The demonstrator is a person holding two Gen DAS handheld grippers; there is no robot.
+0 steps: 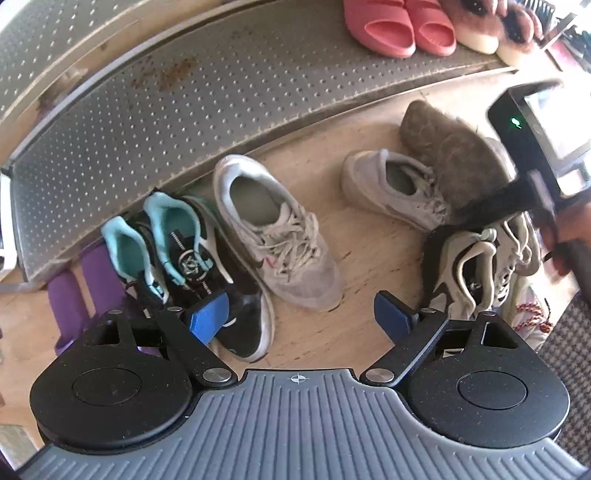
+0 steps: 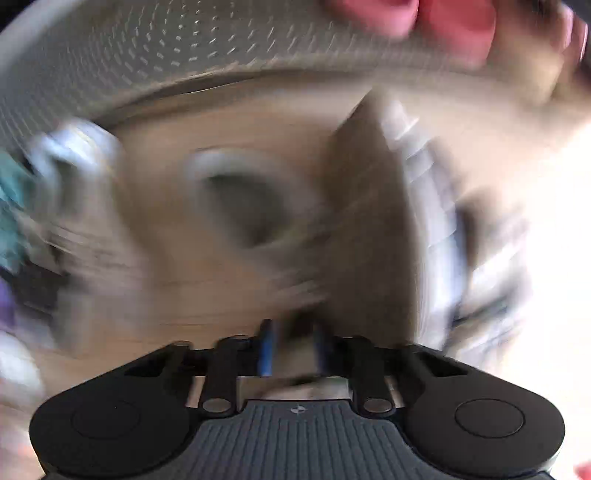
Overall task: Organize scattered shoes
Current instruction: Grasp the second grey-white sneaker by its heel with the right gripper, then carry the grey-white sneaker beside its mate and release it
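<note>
My left gripper (image 1: 299, 315) hangs open over the wooden floor (image 1: 369, 258), pointing down, with nothing between its blue pads (image 1: 207, 319). Below it lie a black and teal sneaker pair (image 1: 177, 251), a grey sneaker (image 1: 277, 236), a second pale sneaker (image 1: 391, 188), a brown furry slipper (image 1: 450, 147) and a black and white sneaker pair (image 1: 465, 269). The right gripper's body (image 1: 532, 129) hovers over that last pair. In the blurred right wrist view my right gripper (image 2: 293, 347) is shut; the blur hides whether anything is pinched. A grey sneaker (image 2: 251, 192) smears ahead.
A perforated metal shoe shelf (image 1: 184, 110) runs along the far side, carrying pink slides (image 1: 399, 26) and fluffy slippers (image 1: 491, 26). Purple slippers (image 1: 85, 291) lie partly under its left end. A patterned mat (image 1: 576, 350) sits at the right edge.
</note>
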